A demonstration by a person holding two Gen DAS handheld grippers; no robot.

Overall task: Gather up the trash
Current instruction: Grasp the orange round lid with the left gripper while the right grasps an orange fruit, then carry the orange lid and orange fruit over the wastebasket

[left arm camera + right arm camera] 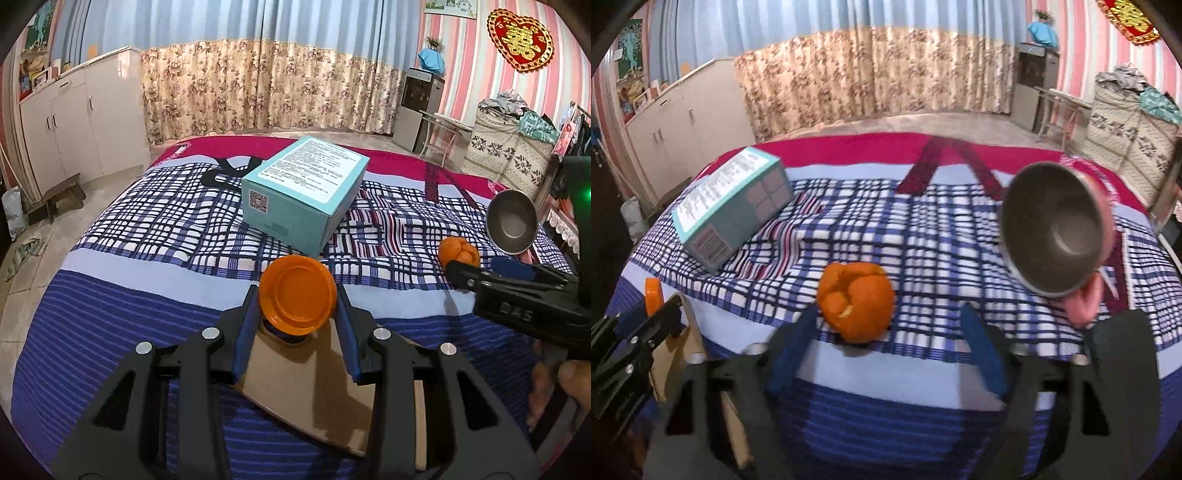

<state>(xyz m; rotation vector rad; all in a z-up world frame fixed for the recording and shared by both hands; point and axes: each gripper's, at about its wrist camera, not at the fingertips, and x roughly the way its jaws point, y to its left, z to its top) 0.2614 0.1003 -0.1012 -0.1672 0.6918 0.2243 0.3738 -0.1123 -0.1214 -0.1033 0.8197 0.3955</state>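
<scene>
My left gripper (297, 295) is shut on an orange plastic lid (297, 291), held over a brown cardboard piece (314, 384) near the bed's front edge; the lid's edge also shows in the right wrist view (652, 291). An orange peel (855, 301) lies on the checked bedspread (905, 229). My right gripper (890, 317) is open, its blue-padded jaws on either side of the peel just in front of it, not touching. The peel also shows in the left wrist view (458, 253) beyond the right gripper's fingers (480, 277).
A teal box (306, 192) lies on the bed's middle, also in the right wrist view (731, 206). A metal bowl with pink outside (1056, 232) lies tilted at the right. White cabinets (74, 122) stand left; curtains and furniture beyond.
</scene>
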